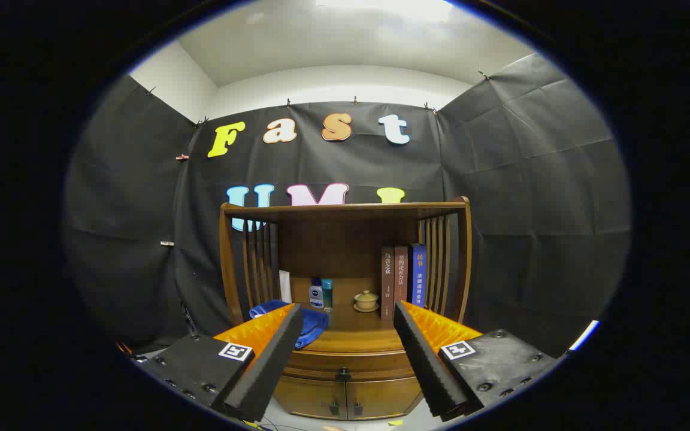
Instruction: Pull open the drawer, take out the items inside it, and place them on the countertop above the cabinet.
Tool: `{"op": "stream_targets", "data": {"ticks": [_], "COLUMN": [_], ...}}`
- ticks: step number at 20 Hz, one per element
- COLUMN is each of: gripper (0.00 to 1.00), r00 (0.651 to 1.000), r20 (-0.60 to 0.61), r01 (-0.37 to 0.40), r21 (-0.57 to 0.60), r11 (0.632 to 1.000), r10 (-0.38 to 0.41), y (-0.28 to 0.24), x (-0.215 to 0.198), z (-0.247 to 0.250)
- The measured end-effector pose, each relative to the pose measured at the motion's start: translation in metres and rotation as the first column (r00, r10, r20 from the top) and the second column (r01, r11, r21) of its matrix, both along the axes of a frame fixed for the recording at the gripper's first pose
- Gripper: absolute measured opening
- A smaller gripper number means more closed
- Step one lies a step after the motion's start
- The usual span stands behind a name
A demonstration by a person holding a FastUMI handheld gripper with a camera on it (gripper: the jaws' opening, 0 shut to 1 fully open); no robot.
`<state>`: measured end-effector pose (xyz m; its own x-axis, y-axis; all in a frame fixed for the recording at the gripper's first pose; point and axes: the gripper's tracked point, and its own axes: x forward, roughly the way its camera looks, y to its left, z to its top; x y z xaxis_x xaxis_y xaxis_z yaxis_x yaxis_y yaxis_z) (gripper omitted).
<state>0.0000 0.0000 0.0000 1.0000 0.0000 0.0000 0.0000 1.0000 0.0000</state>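
A wooden cabinet (345, 383) stands ahead against the booth's wall. Its drawer (345, 364) is closed, with a small dark knob (343, 375) at its middle. Above it lies the countertop (354, 335), under a slatted wooden shelf frame. My gripper (346, 314) is open and holds nothing; its fingers (273, 353) spread wide, well short of the cabinet. The knob shows between the two fingers, lower down. What the drawer contains is hidden.
On the countertop lie a blue cloth (306, 323) at the left, two small bottles (321, 294), a small lidded teapot (366, 300), and three upright books (403, 278) at the right. Two lower doors (345, 400) with dark handles sit under the drawer.
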Motion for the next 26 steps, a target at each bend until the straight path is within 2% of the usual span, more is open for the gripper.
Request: {"op": "stream_targets", "data": {"ticks": [26], "gripper": [0.98], "r00": [1.0], "r20": [-0.019], "r01": [0.008], "r21": [0.0], "r11": [1.0], "r10": [-0.008], "y": [-0.004], "x": [-0.002], "z": [-0.01]}}
